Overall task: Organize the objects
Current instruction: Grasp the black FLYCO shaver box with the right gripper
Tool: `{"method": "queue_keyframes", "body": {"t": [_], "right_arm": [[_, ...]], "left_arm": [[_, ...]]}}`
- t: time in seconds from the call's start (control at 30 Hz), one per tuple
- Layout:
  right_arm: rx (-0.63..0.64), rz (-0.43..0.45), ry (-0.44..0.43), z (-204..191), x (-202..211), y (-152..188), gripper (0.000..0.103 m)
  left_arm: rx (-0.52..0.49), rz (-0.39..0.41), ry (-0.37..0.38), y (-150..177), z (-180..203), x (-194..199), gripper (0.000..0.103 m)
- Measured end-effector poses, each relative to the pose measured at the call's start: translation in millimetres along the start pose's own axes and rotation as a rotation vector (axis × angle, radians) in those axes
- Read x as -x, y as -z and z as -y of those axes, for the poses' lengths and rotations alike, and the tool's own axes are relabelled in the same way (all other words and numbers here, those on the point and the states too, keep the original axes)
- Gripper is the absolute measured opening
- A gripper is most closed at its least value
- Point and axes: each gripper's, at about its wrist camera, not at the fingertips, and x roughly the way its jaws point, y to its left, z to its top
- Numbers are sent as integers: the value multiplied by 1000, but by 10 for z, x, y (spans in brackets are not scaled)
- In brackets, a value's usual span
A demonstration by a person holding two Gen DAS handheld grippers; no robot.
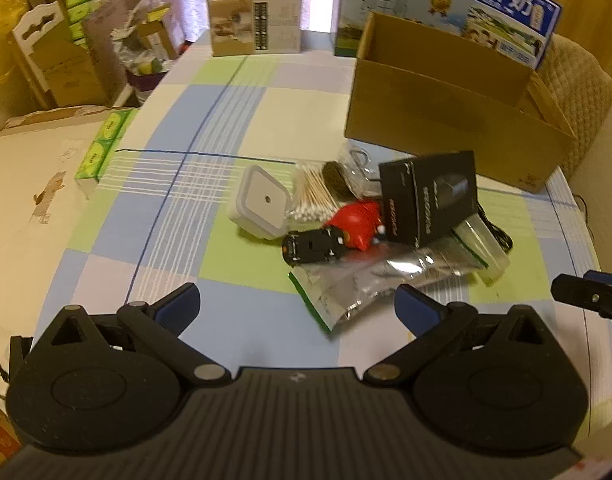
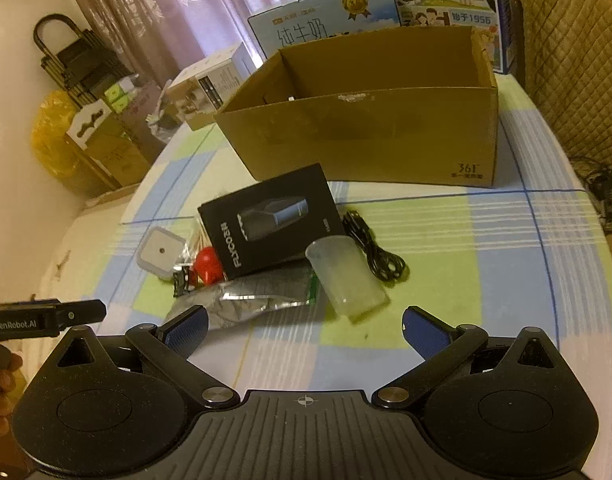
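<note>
From my left wrist camera: my left gripper (image 1: 295, 308) hangs spread wide and empty above a silver pouch (image 1: 370, 284), with a black box (image 1: 430, 196) and a white cube (image 1: 261, 204) heaped before the cardboard box (image 1: 446, 108).

From my right wrist camera: my right gripper (image 2: 303, 326) gapes empty near a toppled plastic cup (image 2: 346, 276) and a black cable (image 2: 376, 252) on the checked tablecloth (image 2: 486, 280).
</note>
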Motion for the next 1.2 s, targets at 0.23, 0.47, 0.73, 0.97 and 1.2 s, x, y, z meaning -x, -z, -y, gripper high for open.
{"method": "queue_keyframes", "body": {"t": [0.23, 0.47, 0.73, 0.97, 1.2], "right_arm": [[-204, 36, -146, 146, -111, -143, 101], [-585, 60, -276, 295, -394, -193, 101], [-784, 99, -273, 264, -795, -232, 97], [-883, 113, -201, 278, -1137, -243, 96], [-913, 117, -141, 257, -1327, -234, 94]], "left_arm": [[18, 11, -35, -65, -75, -53, 102], [-11, 26, -28, -247, -254, -187, 102], [-51, 20, 0, -492, -562, -439, 102], [-67, -5, 15, -612, -831, -651, 102], [-80, -34, 30, -668, -964, -816, 102]]}}
